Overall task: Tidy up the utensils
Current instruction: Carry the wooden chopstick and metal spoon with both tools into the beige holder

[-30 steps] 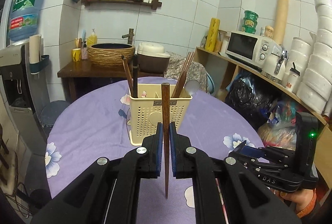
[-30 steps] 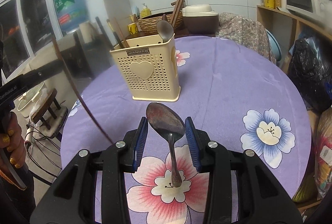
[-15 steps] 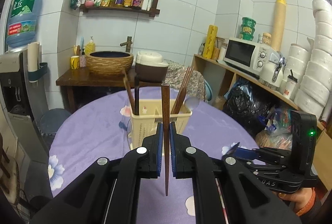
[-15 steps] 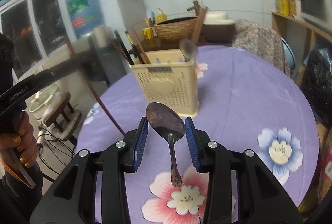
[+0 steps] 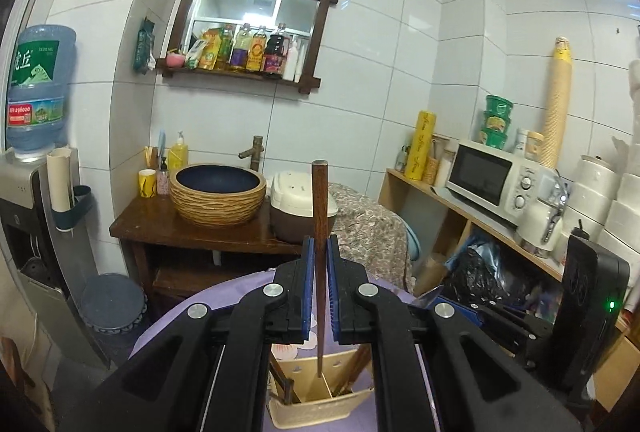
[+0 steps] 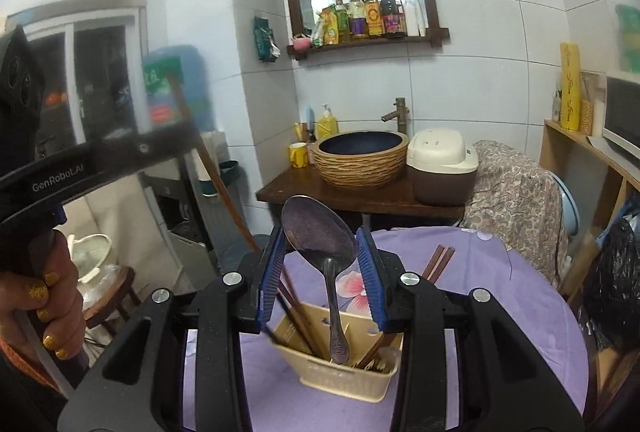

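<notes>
My left gripper [image 5: 319,292] is shut on a dark wooden chopstick [image 5: 320,216], held upright, its lower tip above the cream utensil holder [image 5: 316,406]. My right gripper [image 6: 320,272] is shut on a metal spoon [image 6: 320,240], bowl up, its handle end hanging over the utensil holder [image 6: 344,364]. The holder stands on the purple flowered table [image 6: 500,312] and holds several chopsticks [image 6: 298,316]. The left gripper and its chopstick also show blurred in the right wrist view [image 6: 100,159].
Behind the table stand a wooden side table [image 5: 192,232] with a woven basin [image 5: 218,193] and a rice cooker [image 6: 440,167]. A shelf with a microwave [image 5: 496,179] is at the right. A water dispenser [image 5: 32,191] is at the left.
Both grippers have risen and moved forward over the holder. The holder has dropped from mid-frame to the bottom of both views, below the chopstick tip and spoon handle.
</notes>
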The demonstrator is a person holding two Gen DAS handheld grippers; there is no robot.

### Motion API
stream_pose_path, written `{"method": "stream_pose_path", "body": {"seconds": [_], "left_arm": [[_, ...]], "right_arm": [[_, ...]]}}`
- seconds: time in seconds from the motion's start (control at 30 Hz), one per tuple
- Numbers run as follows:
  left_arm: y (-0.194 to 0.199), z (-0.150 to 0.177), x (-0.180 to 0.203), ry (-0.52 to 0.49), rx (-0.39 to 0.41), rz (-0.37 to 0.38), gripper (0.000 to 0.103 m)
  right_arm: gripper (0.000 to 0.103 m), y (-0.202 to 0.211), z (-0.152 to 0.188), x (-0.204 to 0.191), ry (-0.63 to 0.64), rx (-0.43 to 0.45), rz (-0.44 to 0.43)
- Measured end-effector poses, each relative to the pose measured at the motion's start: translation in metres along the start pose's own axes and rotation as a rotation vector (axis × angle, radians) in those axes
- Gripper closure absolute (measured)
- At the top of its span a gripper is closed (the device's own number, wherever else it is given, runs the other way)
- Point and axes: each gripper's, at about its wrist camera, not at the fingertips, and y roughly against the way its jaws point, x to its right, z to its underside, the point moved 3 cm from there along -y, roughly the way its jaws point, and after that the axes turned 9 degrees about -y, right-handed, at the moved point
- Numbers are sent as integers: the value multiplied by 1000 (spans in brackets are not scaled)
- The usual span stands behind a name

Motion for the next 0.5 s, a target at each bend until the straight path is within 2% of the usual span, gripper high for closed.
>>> {"method": "stream_pose_path", "body": {"seconds": [0.13,0.23,0.5], "left_arm": [[-25,25,-4,-41,-28,-30,95],[-40,50,-6,-47,-81,-15,95],[-51,87,-7,-115,-167,18,95]], "right_arm": [[65,-37,20,12,8,-38,46],[65,-54,37,17,18,-84,62],[66,-71,69,21,160,-140,147]]}}
